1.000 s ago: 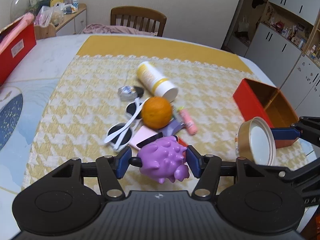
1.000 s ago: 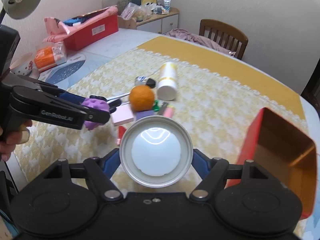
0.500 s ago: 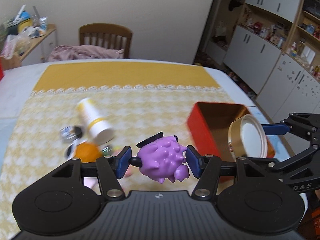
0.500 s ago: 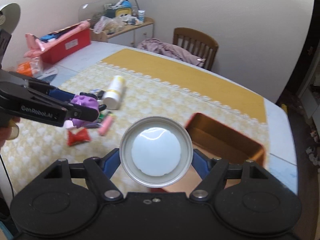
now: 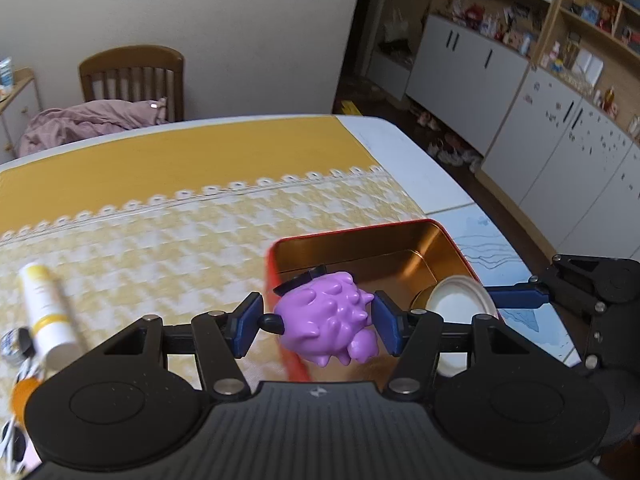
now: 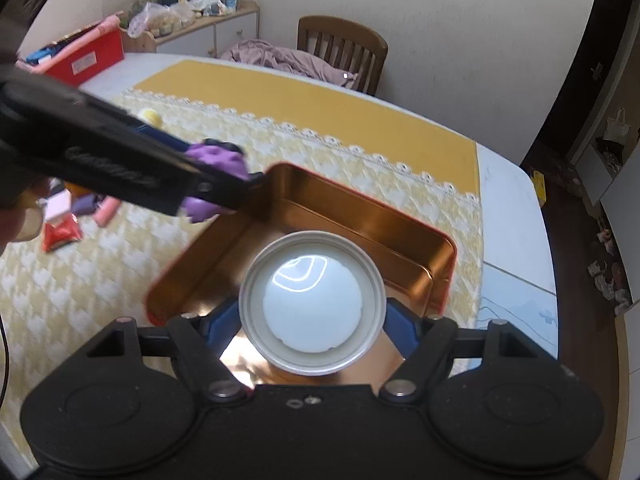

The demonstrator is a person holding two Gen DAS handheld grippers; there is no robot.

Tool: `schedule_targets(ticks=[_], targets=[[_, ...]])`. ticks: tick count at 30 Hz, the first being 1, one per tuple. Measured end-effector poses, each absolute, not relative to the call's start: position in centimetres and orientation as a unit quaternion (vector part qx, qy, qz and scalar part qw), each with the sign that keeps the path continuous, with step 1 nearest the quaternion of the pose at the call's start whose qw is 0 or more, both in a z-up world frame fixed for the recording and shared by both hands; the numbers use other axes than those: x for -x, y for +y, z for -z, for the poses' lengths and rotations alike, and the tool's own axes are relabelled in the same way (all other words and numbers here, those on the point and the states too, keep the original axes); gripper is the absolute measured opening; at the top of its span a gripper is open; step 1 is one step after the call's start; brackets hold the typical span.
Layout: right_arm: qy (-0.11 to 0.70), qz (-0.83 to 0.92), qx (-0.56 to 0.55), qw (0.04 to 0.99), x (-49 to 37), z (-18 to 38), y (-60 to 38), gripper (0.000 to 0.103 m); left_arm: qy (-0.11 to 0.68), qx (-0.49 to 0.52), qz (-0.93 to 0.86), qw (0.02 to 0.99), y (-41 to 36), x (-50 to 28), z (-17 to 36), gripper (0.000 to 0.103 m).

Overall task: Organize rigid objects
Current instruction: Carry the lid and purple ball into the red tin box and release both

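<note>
Midway through tidying, the left tongs point(image 5: 316, 322) clamp a purple spiky toy point(image 5: 328, 322) at the near wall of a red tin point(image 6: 360, 216), while the right tongs point(image 6: 312, 320) clamp a round lid point(image 6: 312, 304) above its still-empty floor. Beyond the left tongs, a white bottle point(image 5: 48, 312) and small items wait on the counter point(image 5: 200, 232).
</note>
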State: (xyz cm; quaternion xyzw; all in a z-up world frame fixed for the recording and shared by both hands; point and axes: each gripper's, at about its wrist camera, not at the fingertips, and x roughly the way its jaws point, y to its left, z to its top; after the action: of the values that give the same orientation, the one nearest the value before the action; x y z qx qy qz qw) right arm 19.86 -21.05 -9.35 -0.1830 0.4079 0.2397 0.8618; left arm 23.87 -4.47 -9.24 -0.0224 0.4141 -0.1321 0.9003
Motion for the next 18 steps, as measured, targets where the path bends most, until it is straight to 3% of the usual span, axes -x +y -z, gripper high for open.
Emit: schedule_targets(ticks=[18], targets=[[0.456,-0.274,0.225,0.816,-23.6,13.7,-20.9,0.075,0.471,-0.031,0.113,0.874,-10.2,-30.3,14.6,0.059]])
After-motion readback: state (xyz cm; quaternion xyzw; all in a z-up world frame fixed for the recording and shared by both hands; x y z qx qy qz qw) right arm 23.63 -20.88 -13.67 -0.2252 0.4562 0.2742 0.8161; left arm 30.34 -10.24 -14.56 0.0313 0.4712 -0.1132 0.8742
